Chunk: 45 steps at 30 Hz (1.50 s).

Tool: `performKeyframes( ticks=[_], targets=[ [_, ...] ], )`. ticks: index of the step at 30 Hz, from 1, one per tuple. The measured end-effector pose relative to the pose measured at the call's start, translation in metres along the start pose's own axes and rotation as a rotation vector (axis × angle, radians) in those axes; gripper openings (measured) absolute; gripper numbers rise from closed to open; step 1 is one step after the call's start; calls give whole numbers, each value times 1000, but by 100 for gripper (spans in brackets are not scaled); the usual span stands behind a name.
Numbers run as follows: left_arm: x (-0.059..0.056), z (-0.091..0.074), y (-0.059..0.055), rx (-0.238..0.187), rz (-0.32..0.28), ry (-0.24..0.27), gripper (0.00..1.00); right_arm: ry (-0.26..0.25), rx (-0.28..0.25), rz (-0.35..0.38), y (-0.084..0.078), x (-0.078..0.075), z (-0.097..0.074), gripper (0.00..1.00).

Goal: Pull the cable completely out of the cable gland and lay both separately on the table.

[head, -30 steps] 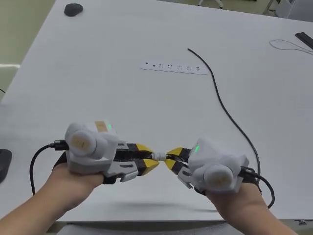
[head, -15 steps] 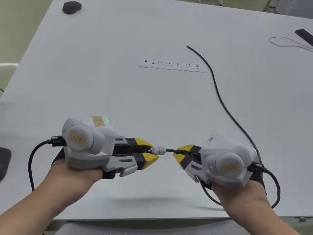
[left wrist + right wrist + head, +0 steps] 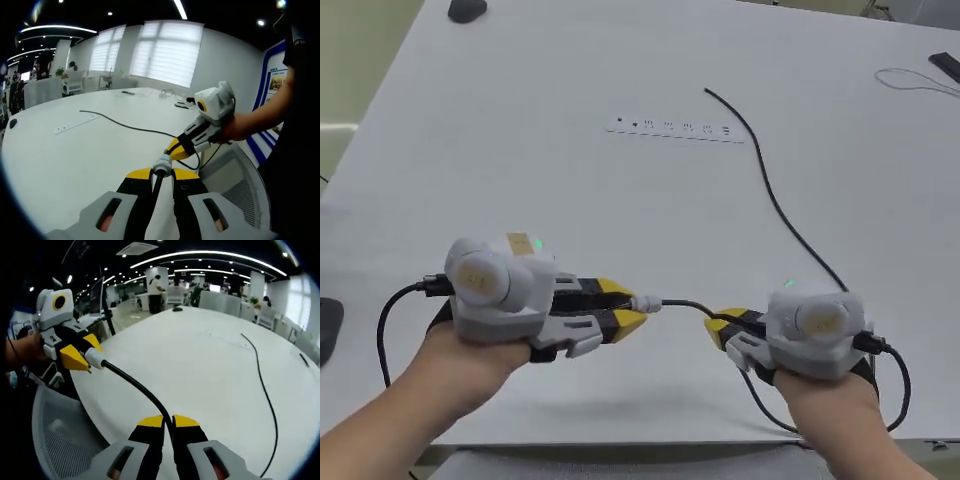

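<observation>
Above the counter's (image 3: 520,170) near edge, the left gripper (image 3: 638,309) had its fingers clenched on the white cable gland (image 3: 647,303). The black cable (image 3: 686,304) ran from it to the right gripper (image 3: 713,326), whose fingers pinched it. Well beyond lay a mouse (image 3: 467,10) at the far left corner, a power strip (image 3: 672,129) and a black cord (image 3: 775,200).

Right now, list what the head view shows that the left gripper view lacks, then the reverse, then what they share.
Head view adds: the hand holding the left gripper, seen from above. Left gripper view adds: windows with blinds and a mesh chair. Shared: the cable gland clamped by the left gripper, the cable running to the right gripper, and the power strip.
</observation>
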<state>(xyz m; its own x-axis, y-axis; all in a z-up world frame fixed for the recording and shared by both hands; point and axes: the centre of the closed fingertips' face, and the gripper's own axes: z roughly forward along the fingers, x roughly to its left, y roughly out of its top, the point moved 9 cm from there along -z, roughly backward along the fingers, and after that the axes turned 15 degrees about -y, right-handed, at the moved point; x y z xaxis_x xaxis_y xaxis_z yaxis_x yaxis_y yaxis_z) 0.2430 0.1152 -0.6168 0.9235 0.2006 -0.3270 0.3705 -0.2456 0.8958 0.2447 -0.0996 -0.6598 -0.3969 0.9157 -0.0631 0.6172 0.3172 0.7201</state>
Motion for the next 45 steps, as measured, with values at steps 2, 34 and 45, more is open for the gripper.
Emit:
performKeyframes(
  ticks=[2, 34, 45],
  targets=[
    [0, 0, 0, -4, -1, -2, 15, -3, 13, 62, -5, -5, 3, 0],
    [-1, -2, 7, -24, -4, -16, 15, -33, 30, 62, -22, -5, 0, 2],
    [-1, -6, 5, -15, -14, -3, 15, 22, -66, -130, 8, 5, -18, 24]
  ],
)
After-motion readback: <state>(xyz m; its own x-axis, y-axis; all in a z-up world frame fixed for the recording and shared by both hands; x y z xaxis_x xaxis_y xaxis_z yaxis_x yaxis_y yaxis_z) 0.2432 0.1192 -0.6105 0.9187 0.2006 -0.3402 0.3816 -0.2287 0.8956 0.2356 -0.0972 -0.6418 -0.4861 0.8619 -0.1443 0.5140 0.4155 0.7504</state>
